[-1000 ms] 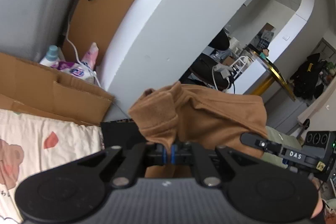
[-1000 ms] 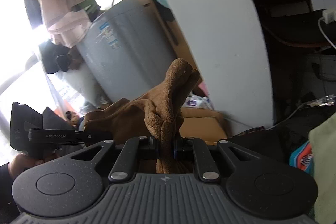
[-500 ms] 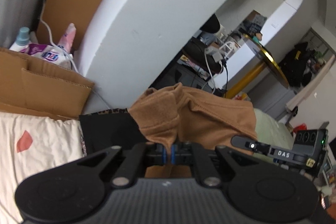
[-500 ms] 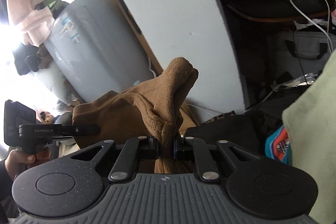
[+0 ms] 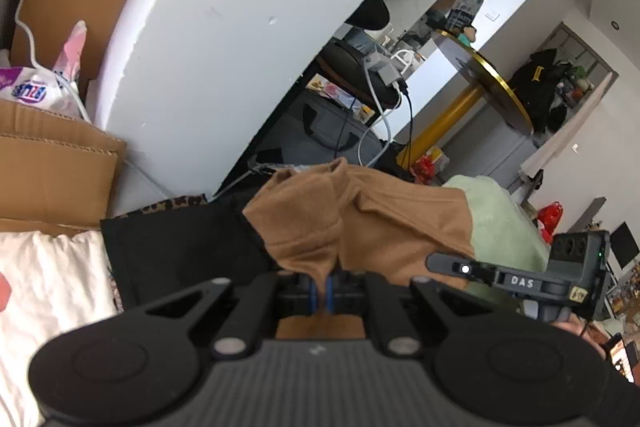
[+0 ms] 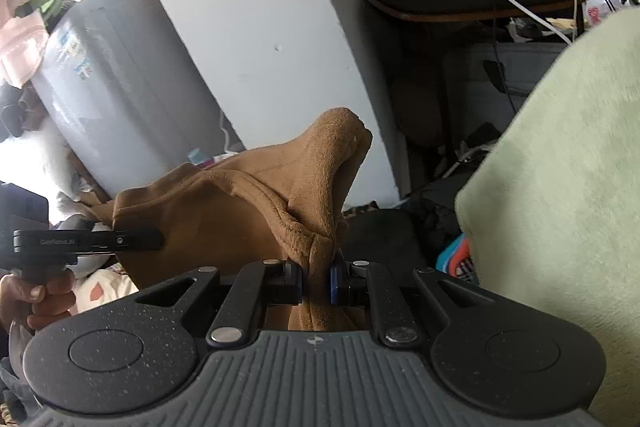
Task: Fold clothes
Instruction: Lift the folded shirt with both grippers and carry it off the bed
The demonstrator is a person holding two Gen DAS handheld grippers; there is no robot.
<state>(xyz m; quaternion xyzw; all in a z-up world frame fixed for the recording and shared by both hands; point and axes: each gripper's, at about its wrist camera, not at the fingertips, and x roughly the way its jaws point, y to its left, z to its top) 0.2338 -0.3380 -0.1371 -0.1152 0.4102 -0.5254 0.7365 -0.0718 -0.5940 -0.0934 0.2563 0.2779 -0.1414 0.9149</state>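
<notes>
A brown fleece garment (image 5: 360, 219) hangs stretched between both grippers in the air. My left gripper (image 5: 322, 293) is shut on one bunched edge of it. My right gripper (image 6: 318, 281) is shut on another bunched edge of the brown garment (image 6: 248, 211). The right gripper also shows in the left wrist view (image 5: 516, 281), at the garment's far right side. The left gripper shows in the right wrist view (image 6: 80, 239), at the garment's left side. The garment's lower part is hidden behind the gripper bodies.
A pale green fleece cloth (image 6: 560, 187) lies at the right, also in the left wrist view (image 5: 504, 223). A black garment (image 5: 180, 251) lies below the brown one, beside a white printed sheet (image 5: 48, 287). A cardboard box (image 5: 52, 171) and a white wall panel (image 5: 224, 27) stand behind.
Both grippers have swung downward and to the right with the brown garment still held. The green cloth and black garment have come further into view.
</notes>
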